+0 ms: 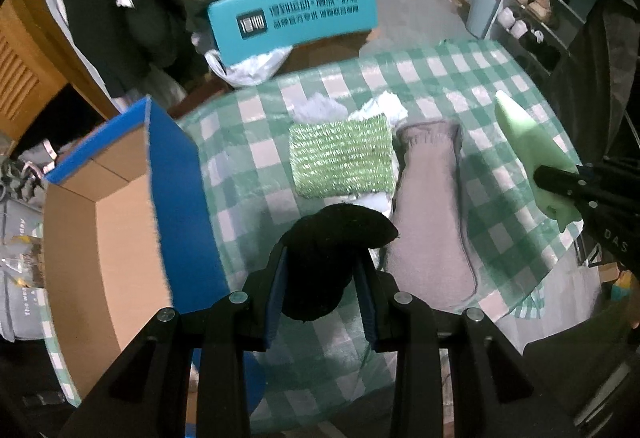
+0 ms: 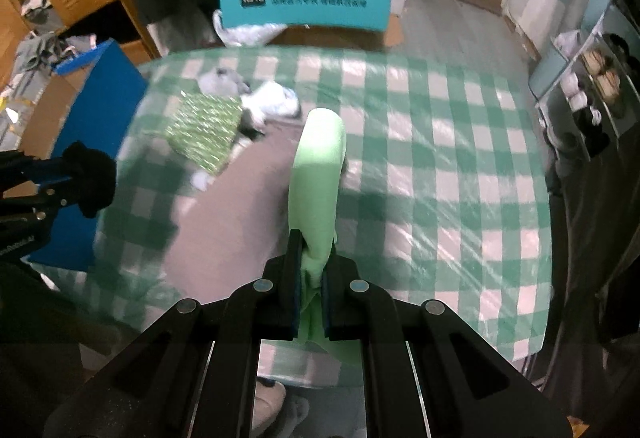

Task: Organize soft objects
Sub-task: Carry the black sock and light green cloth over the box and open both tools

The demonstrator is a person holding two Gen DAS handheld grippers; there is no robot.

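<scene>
Both hands carry a soft thing above the counter [image 1: 460, 78] with its green checked cloth, and the risk now is a drop or a miss. The left gripper [image 1: 322, 270] holds a black sock [image 1: 332, 238] bunched between its fingers [image 1: 276, 298]; only the middle of the bundle is pinched, and the loose end bulges out toward 1 o'clock, so a quick swing could let it slide free before it is over the open cardboard box [image 1: 100, 238] with blue sides, which stands at 9 o'clock at the counter's edge. The right gripper [image 2: 311, 278] is clamped tight on one end of a pale green cloth [image 2: 320, 174], fingers [image 2: 294, 278] nearly together on the thin fabric. The rest of the cloth juts out past the fingertips toward 12 o'clock, and that free end could, I judge, catch the box wall or drag across the things left on the counter. Two arms heading for the same box could also collide, since the left gripper sits between the right one and the box.

Still on the counter: a green knitted cloth [image 1: 340, 158] at 12 o'clock of the left gripper, a grey sock [image 1: 430, 206] just beside it at 1 o'clock, and white and pale fabric pieces [image 1: 380, 108] partly under the knitted cloth. The box looks empty where its inside shows.
</scene>
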